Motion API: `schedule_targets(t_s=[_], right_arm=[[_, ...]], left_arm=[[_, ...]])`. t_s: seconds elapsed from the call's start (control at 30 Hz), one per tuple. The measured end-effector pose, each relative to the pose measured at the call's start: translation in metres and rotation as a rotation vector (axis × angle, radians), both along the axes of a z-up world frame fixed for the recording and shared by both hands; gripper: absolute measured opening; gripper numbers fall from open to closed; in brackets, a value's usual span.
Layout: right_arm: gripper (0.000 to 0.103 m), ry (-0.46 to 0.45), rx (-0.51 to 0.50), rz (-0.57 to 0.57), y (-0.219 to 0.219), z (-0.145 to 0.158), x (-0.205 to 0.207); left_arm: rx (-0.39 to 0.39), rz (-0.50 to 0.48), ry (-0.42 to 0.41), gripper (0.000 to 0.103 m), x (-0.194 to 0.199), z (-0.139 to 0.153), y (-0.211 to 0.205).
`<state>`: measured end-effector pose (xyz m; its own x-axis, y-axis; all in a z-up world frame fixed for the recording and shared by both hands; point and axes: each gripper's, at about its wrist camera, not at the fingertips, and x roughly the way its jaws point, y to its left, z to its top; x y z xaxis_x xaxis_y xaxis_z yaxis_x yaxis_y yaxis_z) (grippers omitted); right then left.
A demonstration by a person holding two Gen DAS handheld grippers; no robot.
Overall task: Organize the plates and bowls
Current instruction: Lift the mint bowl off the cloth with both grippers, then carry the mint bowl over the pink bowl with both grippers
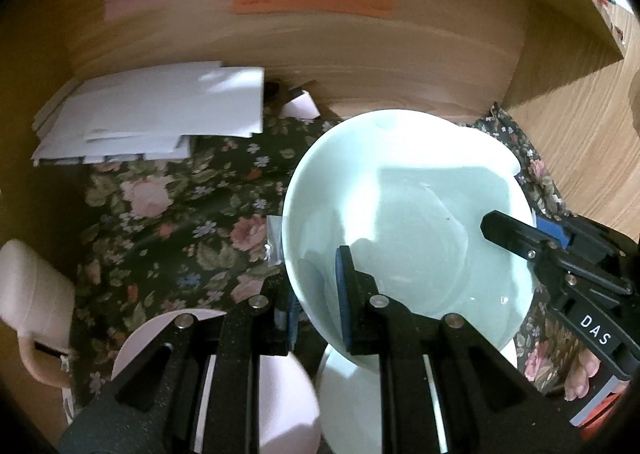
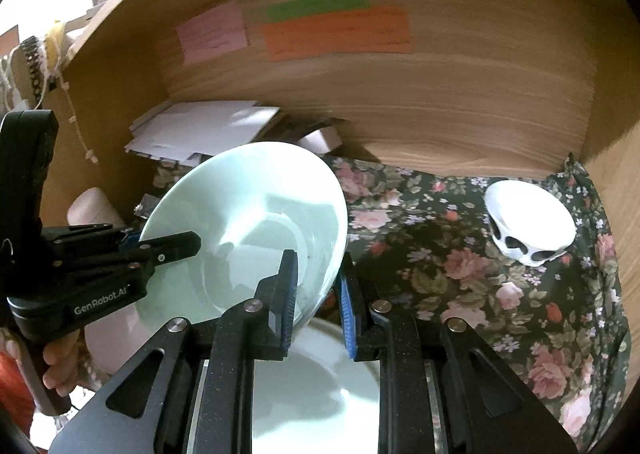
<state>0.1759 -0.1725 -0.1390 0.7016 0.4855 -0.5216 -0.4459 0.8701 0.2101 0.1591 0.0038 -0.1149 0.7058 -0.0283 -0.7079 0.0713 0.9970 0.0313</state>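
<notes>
A pale green bowl (image 1: 408, 213) is held tilted above the floral cloth by both grippers. My left gripper (image 1: 316, 294) is shut on its near-left rim, one finger inside and one outside. My right gripper (image 2: 318, 290) is shut on the bowl's (image 2: 248, 230) right rim; it also shows in the left wrist view (image 1: 516, 230). Under the bowl lies a white plate (image 2: 316, 386), also in the left wrist view (image 1: 352, 406). A pink bowl (image 1: 280, 390) sits by it to the left. A small white bowl with cut-out holes (image 2: 528, 221) sits at the right.
A floral cloth (image 2: 460, 278) covers the shelf floor inside a wooden cubby. White papers (image 1: 160, 113) are stacked at the back left. A pink mug (image 1: 32, 302) stands at the left. Coloured notes (image 2: 336, 29) are on the back wall.
</notes>
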Motion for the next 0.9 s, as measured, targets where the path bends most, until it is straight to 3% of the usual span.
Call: schedule_targets(t_s=[0.9], right_arm=[[0.018,0.006,0.001,0.166,0.084,-0.004,-0.031]], left_arm=[[-0.024,0.156,-0.058,0.016,-0.07,0.001,0.086]])
